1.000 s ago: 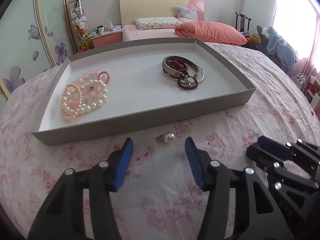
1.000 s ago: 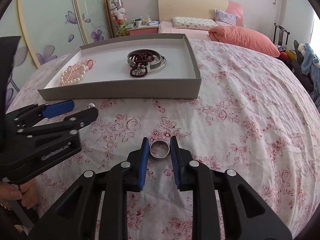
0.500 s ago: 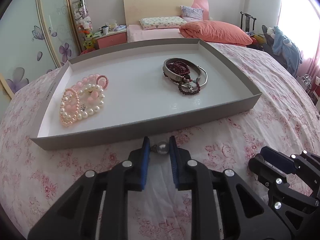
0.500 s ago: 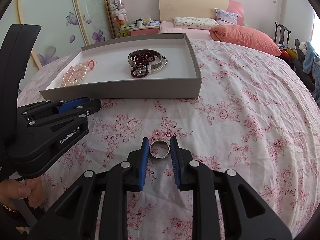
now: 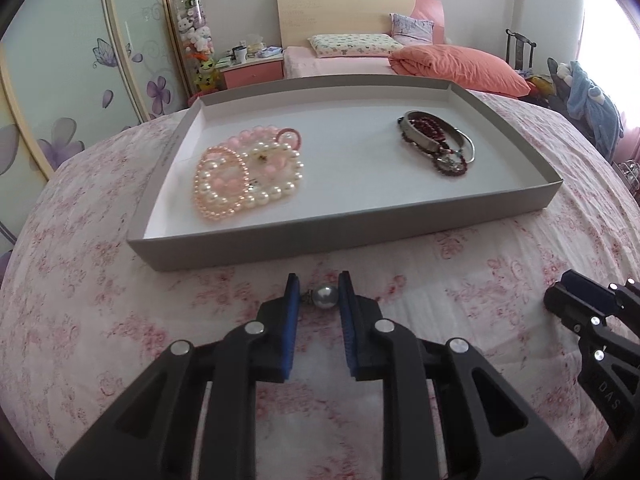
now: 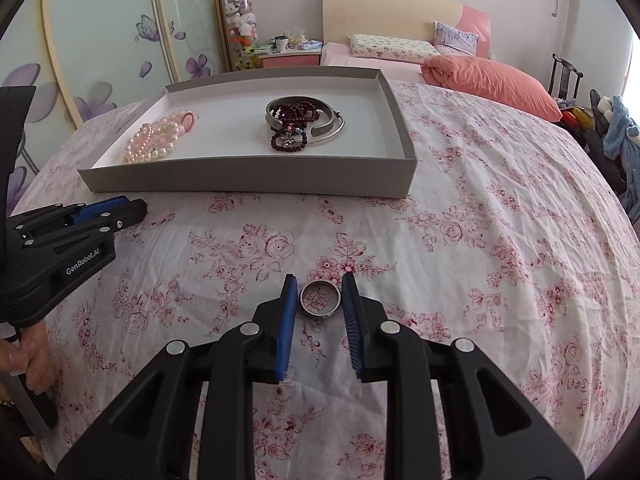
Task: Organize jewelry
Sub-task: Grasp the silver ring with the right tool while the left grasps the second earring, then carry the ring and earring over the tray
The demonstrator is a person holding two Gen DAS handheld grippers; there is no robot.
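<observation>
My left gripper (image 5: 319,294) is shut on a small pearl pendant (image 5: 325,297) just in front of the tray's near wall; it also shows at the left of the right wrist view as the left gripper (image 6: 120,208). My right gripper (image 6: 319,298) is shut on a silver ring (image 6: 320,299) that rests on the floral bedspread (image 6: 480,240). The grey tray (image 5: 320,240) holds pink and white pearl bracelets (image 5: 248,176) on its left and dark red beads with a silver bangle (image 5: 436,140) on its right.
The tray (image 6: 240,182) lies on a bed covered by the pink floral spread. A hand (image 6: 32,360) holds the left gripper's handle. The right gripper's tip (image 5: 576,296) shows at the left view's right edge. Pillows, a nightstand and wardrobe doors stand far behind.
The left jaws closed on the pearl pendant, then the left gripper shifted left along the tray's front wall with it. The right gripper stayed put on the ring.
</observation>
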